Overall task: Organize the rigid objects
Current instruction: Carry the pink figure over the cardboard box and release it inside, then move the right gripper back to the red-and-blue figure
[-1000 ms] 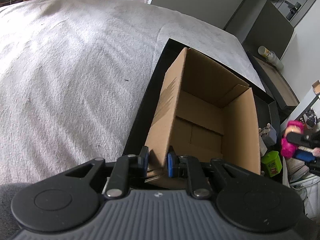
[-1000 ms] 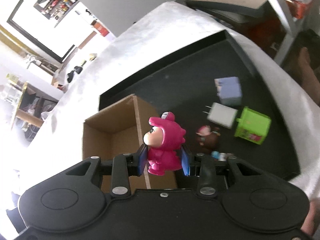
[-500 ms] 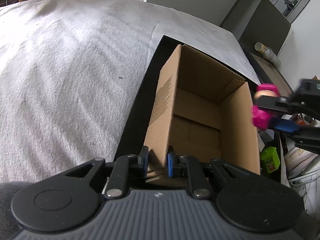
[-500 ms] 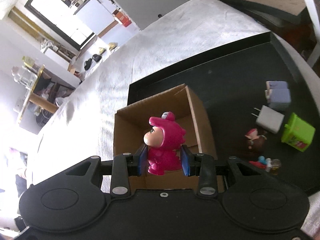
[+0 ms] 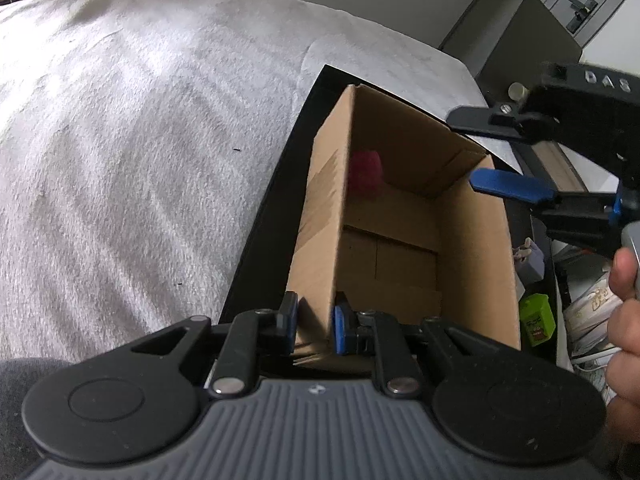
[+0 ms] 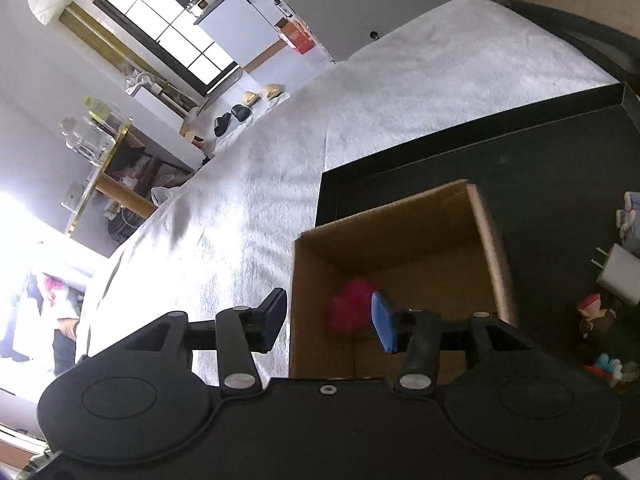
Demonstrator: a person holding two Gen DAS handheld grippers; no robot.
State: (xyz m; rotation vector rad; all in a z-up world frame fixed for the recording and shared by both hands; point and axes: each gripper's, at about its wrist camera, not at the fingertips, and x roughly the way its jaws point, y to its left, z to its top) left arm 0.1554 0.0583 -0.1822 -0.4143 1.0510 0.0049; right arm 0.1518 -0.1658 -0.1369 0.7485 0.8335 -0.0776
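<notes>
An open cardboard box stands on a black tray. My left gripper is shut on the box's near left wall. My right gripper hovers over the box, its jaws opening with nothing pressed between them. A blurred pink figurine is loose inside the box, below the right gripper's fingers.
On the tray to the right of the box lie a green cube, a white plug adapter, a lilac adapter, a small brown figure and a colourful small toy. A grey blanket spreads to the left. A hand holds the right gripper.
The right gripper moved over the box and its jaws spread apart. The pink figurine left its grip and is now inside the box. The left gripper kept its hold.
</notes>
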